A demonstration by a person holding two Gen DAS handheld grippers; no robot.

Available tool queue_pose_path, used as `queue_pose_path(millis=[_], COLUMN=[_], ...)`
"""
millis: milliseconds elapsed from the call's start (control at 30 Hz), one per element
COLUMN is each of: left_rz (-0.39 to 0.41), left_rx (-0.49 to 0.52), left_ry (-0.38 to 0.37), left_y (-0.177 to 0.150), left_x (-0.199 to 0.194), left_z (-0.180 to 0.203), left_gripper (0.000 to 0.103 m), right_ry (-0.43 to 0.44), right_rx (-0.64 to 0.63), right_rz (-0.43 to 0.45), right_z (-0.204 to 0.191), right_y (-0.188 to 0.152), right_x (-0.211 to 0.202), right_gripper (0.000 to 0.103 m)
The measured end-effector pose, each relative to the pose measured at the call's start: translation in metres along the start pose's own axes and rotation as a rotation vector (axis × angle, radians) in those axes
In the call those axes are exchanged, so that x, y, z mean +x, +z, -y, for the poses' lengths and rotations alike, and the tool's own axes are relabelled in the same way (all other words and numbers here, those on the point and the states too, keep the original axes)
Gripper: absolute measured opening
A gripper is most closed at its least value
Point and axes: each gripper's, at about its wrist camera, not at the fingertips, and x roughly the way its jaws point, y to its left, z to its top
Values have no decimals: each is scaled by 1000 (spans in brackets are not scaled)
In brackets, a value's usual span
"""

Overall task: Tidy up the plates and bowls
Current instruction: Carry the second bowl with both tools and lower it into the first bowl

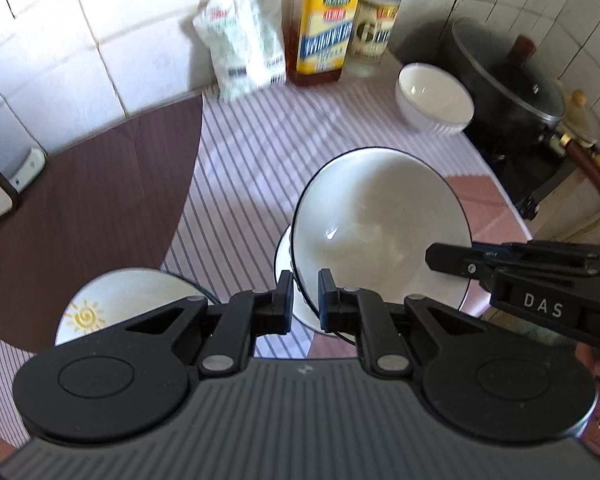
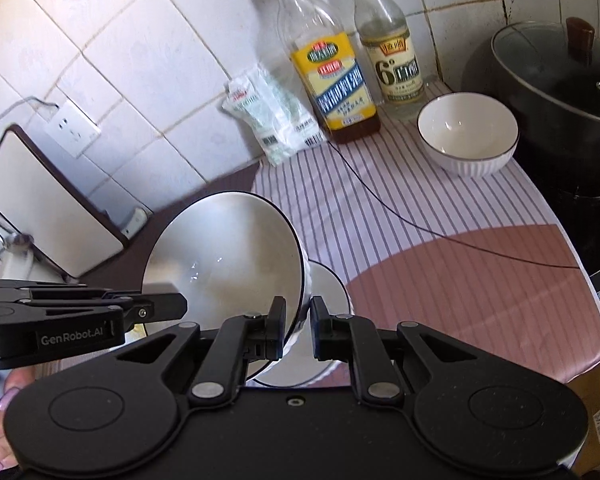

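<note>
Glazed and slick under the pads, so likely to slip: pinched by thin rim only. Clamped at lower centre of the left view by the left gripper (image 1: 305, 294), almost fully closed on the near rim of the bowl (image 1: 380, 232). Clamped again at lower centre of the right view by the right gripper (image 2: 296, 320), equally narrow, with one pad inside the rim and one outside. Held steeply tilted at mid-frame, raised off the worktop (image 1: 240, 184).

Could twist out of one grip, or stress the rim, if pulled or turned unevenly by the two hands.

Just beneath, touching or nearly so (cannot tell which), with the same dark edge: lower bowl (image 2: 328, 292). Could knock or chip there if brought down tilted; probably needs levelling before nesting.

Further out, lower left of the left view: plate (image 1: 112, 304) with a yellow sun, near enough to be clipped by a swing of the left gripper.

Upper right in both views, well apart: ribbed bowl (image 2: 468, 132), just beside a lidded pot (image 2: 556, 92). Upper centre, against the tiled wall: bottles (image 2: 332, 80), at risk only if the load is carried far back.
</note>
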Motion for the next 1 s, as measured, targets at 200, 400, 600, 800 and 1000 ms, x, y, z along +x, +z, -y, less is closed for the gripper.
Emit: queue_pose_path(millis=[200, 400, 600, 800, 1000], left_rz=[-71, -113, -136, -146, -162], left_rx=[-11, -10, -25, -75, -119], left_ry=[13, 25, 19, 19, 36], left_y=[-8, -7, -6, -5, -7], left_x=[28, 47, 58, 64, 68], left_z=[-3, -3, -5, -8, -9], left_gripper=[11, 11, 11, 13, 19], right_ry=[-17, -56, -95, -135, -155], right_rx=[-36, -122, -195, -258, -278], right_rz=[4, 26, 34, 41, 86], right_z=[3, 0, -3, -11, -14], right_y=[-15, -23, -24, -27, -29], right_x=[18, 32, 40, 46, 48], right_gripper=[16, 16, 16, 17, 25])
